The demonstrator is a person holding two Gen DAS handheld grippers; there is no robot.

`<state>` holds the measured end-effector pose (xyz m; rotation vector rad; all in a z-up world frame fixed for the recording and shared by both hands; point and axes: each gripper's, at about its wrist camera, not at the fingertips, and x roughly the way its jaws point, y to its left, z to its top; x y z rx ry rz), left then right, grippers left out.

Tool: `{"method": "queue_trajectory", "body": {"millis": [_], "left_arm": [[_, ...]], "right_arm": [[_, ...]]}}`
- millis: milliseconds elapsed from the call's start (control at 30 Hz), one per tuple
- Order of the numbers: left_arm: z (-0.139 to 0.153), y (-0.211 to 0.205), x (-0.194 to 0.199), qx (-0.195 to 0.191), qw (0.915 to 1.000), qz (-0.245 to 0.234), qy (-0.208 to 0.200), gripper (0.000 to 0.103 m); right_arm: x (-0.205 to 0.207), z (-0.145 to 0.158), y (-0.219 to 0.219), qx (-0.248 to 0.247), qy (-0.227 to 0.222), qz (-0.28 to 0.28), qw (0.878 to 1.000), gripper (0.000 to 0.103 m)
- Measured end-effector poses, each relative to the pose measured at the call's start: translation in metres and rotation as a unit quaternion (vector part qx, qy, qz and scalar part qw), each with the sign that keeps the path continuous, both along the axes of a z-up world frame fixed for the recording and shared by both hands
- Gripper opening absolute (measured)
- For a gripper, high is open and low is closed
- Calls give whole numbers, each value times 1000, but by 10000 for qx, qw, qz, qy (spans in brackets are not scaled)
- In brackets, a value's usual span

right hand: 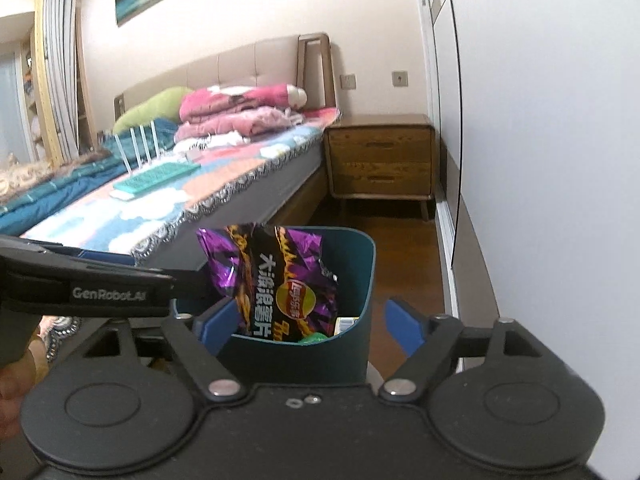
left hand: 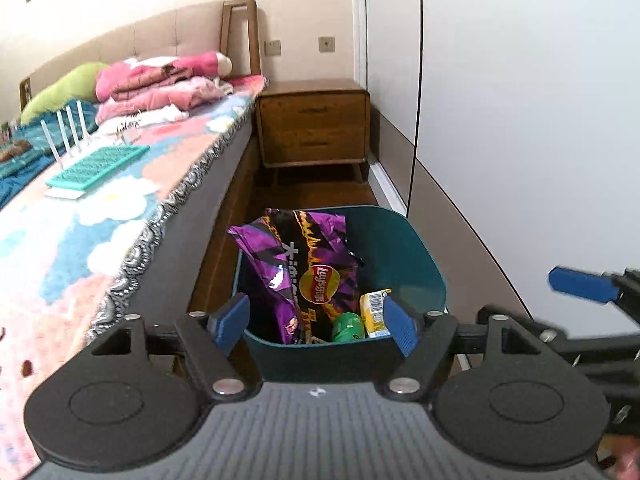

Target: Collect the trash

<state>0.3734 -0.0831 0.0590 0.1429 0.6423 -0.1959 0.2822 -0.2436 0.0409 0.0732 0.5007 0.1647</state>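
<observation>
**Bin loaded, both grippers empty beside the bed**

A bedroom: wood floor, a bed (left hand: 120, 208) with a patterned cover, and a teal bin (left hand: 404, 248) standing on the floor in the strip between the bed's side and the pale wardrobe wall (left hand: 520, 120).

The left gripper (left hand: 316, 322) hangs over the bin's near rim, blue pads spread wide with nothing between them. The right gripper (right hand: 314, 324) is likewise wide open and empty, its pads straddling the bin's near wall without touching it.

Inside the bin, a purple chip bag (left hand: 304, 264) stands upright and pokes above the rim; a green item (left hand: 347, 326) and a yellow carton (left hand: 374, 308) lie low beside it. The bag likely stands tall because it is stiff and leans on the bin's bed-side wall.

Beyond the bin sits a wooden nightstand (left hand: 312, 124). The bin nearly fills the strip, so sideways room is tight; the free way out is upward or back toward the person. On the bed lies a teal grid piece (left hand: 96, 166), well apart from the bin.
</observation>
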Motion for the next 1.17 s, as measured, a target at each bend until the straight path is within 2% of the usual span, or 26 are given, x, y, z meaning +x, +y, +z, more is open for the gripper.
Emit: {"method": "queue_trajectory", "body": {"millis": [33, 200, 267, 333, 467, 800, 1167], "left_arm": [[1, 1, -4, -1, 10000, 7, -37, 79], [7, 6, -25, -31, 9999, -10, -128, 80], [10, 9, -33, -89, 9999, -6, -140, 80], [13, 13, -39, -179, 9998, -7, -123, 81], [18, 18, -50, -358, 9993, 5, -137, 81], [30, 27, -78, -414, 9978, 230, -469, 81], [26, 34, -81, -442, 9975, 328, -434, 81]], "right_arm": [[-4, 3, -1, 13, -53, -13, 10000, 85], [-21, 15, -2, 73, -372, -3, 9993, 94], [-28, 20, 1, 11, -502, 74, 9987, 101], [-36, 26, 4, -64, -645, 95, 9979, 103], [-46, 35, 5, -7, -779, 169, 9968, 103], [-58, 50, 9, -42, -1107, 322, 9933, 103], [-58, 42, 5, 94, -1009, 258, 9945, 103]]}}
